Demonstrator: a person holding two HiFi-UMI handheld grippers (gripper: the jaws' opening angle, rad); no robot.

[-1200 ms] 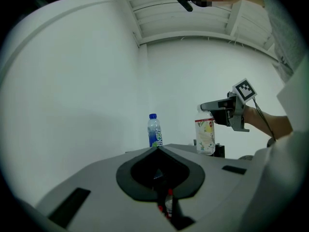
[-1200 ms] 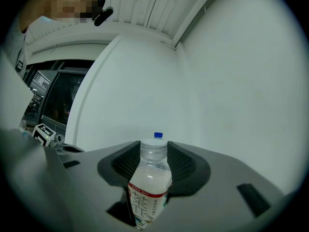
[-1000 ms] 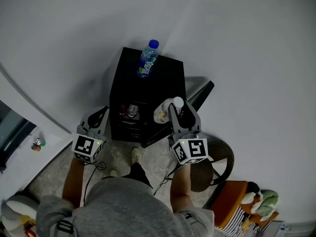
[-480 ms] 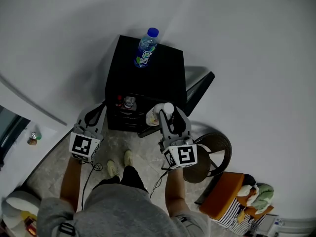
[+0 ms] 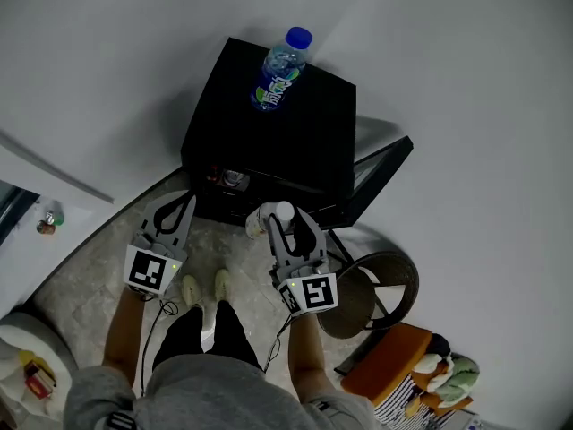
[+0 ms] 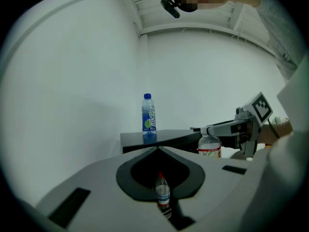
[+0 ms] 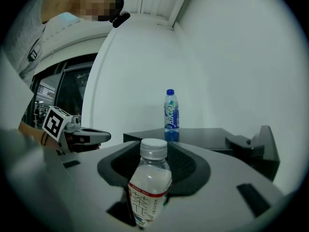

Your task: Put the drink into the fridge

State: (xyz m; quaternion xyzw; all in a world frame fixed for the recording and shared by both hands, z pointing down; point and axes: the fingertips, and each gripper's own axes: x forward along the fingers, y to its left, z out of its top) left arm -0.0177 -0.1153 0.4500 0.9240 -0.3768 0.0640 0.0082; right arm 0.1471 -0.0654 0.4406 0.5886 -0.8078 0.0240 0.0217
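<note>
Head view shows you've lowered both tongs in front of the open fridge (image 5: 295, 133) at centre frame: right tongs (image 5: 285, 222) grip the drink (image 5: 261, 220), still outside, left tongs (image 5: 185, 201) closed and empty, so sliding it in looks next.

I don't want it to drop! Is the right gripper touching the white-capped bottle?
Touching. In the right gripper view, the right gripper clamps the white-capped bottle between its jaws.
</note>
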